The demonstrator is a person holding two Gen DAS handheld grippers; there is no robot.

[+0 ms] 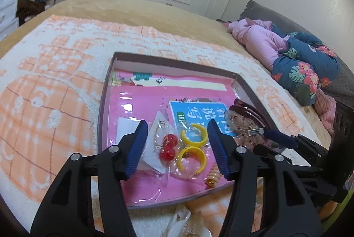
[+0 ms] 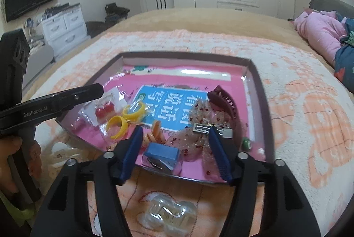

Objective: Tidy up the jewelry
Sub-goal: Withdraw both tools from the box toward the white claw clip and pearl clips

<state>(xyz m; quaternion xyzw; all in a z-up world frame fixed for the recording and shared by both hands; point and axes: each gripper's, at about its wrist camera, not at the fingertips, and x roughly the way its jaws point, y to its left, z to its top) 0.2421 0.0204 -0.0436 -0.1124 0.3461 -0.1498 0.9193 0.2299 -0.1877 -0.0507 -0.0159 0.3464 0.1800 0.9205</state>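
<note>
Over the shallow pink-lined cardboard tray (image 1: 174, 61) on the bed, both tools hover with jaws parted and nothing held. Left gripper (image 1: 176, 144) straddles the bagged red bead earrings (image 1: 168, 146) and yellow plastic cuffs (image 1: 192, 157); right gripper (image 2: 173, 149) frames the small blue box (image 2: 161, 154) near the tray's front edge, beside the sheer spotted bow clip (image 2: 199, 124). Risky spot, I'd say: slippery wrappers could skid under a closing pad, and that box could be nudged over the rim.

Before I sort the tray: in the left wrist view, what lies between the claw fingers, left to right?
White card → red bead earrings → yellow hoop earrings, all inside the tray.
</note>
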